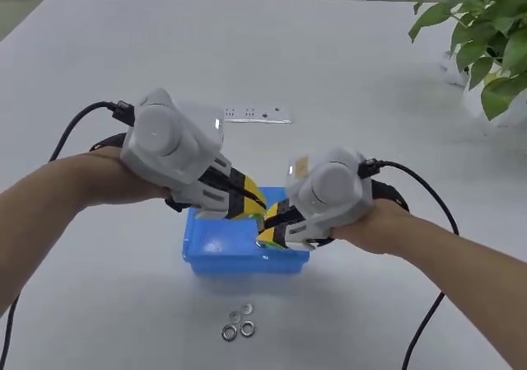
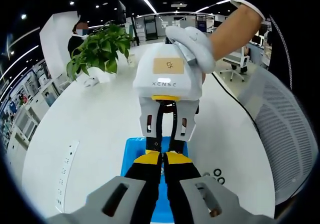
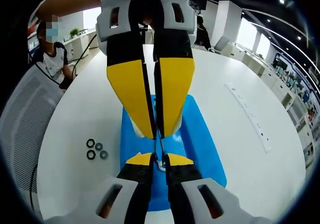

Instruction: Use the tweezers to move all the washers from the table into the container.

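White worktop [image 1: 99, 57] with container [image 1: 218, 250]; washers [image 1: 239, 325] not yet moved.
Above the blue container, left tongs [image 2: 161, 157] are closed, right tongs [image 3: 159, 159] pinch the slim tweezers [image 3: 160, 162]; nearby washers, likely light and slippery, suit an edge grip.

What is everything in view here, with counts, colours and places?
washers: four, silver, clustered on the table near the container
container: one, blue, mid-table under both grippers
tweezers: one, thin metal, apparently pinched by both grippers
power strip: one, white, beyond the container
plant: one, green, table's far right
table: one, white
chair: one, grey mesh, beside the table
people: two, one in white, one in dark, beyond the table
left gripper: jaws shut, yellow-black
right gripper: jaws shut, yellow-black
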